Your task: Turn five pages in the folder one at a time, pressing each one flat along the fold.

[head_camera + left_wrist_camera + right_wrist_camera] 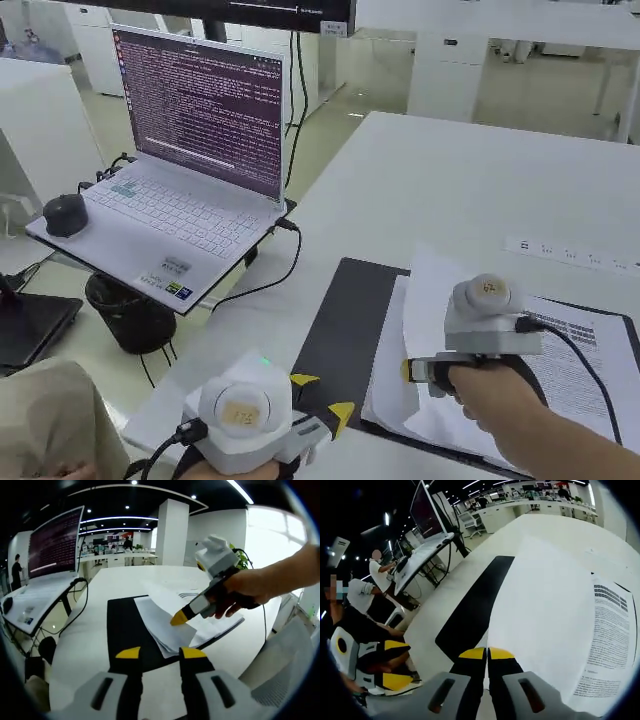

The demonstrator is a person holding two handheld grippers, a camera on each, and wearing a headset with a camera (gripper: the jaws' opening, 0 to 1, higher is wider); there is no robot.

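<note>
Right gripper (486, 653) pinching a lifted page (540, 595) of the open folder (345, 335).
In the head view the black folder lies open on the white surface (450, 180) at 5 o'clock, with a laptop (190, 150) at 10 o'clock. The right gripper's fingers are pressed together on the page's edge, and the sheet rises off the printed sheets (590, 370) beneath. The left gripper (160, 653) hovers at 6 o'clock by the folder's near left corner, fingers a narrow gap apart, holding nothing.
</note>
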